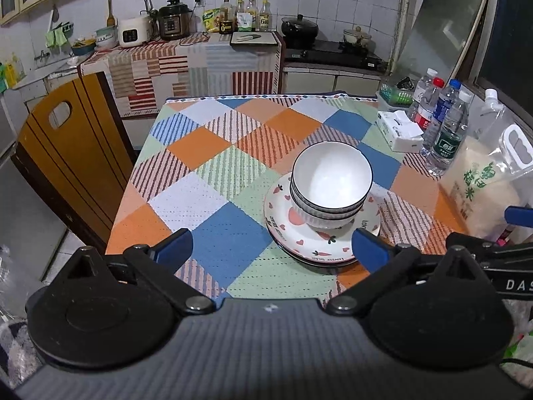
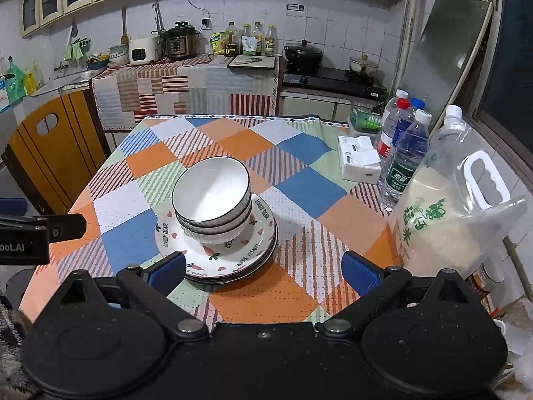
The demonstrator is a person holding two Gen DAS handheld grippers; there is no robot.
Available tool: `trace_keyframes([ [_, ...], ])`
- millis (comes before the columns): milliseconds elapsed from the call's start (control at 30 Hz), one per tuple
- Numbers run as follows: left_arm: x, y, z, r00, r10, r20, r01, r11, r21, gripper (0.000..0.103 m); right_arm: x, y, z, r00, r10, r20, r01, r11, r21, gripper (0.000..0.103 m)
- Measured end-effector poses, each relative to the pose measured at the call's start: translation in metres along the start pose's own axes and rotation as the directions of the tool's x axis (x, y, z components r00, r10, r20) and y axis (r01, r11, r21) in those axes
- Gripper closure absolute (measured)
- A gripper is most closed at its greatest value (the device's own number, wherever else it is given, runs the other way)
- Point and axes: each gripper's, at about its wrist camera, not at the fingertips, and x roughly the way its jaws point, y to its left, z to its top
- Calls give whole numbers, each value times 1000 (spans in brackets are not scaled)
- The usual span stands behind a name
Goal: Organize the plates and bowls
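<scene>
Checkered tablecloth (image 1: 213,146) carries stacked bowls (image 1: 331,183) on plates (image 1: 316,243), just ahead of the empty, wide-spread left gripper (image 1: 271,245) and right gripper (image 2: 263,268).

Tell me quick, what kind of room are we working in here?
A home kitchen, most likely. A pressure cooker and rice cooker stand on the counter, a black pot sits on the stove, and the stacked bowls rest on plates on a cloth-covered table.

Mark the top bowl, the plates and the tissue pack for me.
top bowl (image 1: 333,175): left wrist view, inside of the bowl.
plates (image 1: 311,243): left wrist view, top plate's near face.
tissue pack (image 2: 359,163): right wrist view, top of the pack.
</scene>
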Motion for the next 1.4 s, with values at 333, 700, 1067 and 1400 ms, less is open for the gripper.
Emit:
trace_keyframes([
  [333, -3, 1, -5, 999, 5, 38, -4, 1000, -29, 0, 1, 2, -5, 1000, -4, -3, 4, 1000, -11, 2],
  [700, 7, -1, -10, 999, 43, 27, -42, 999, -15, 0, 5, 3, -8, 1000, 5, -1, -5, 1000, -9, 2],
  [1067, 6, -10, -13, 997, 64, 33, -64, 998, 15, 0, 9, 3, -9, 1000, 29, 1, -29, 1000, 1, 2],
  [1400, 9, -13, -14, 998, 58, 20, -59, 997, 40, 0, 9, -1, -9, 1000, 15, 5, -15, 1000, 9, 2],
])
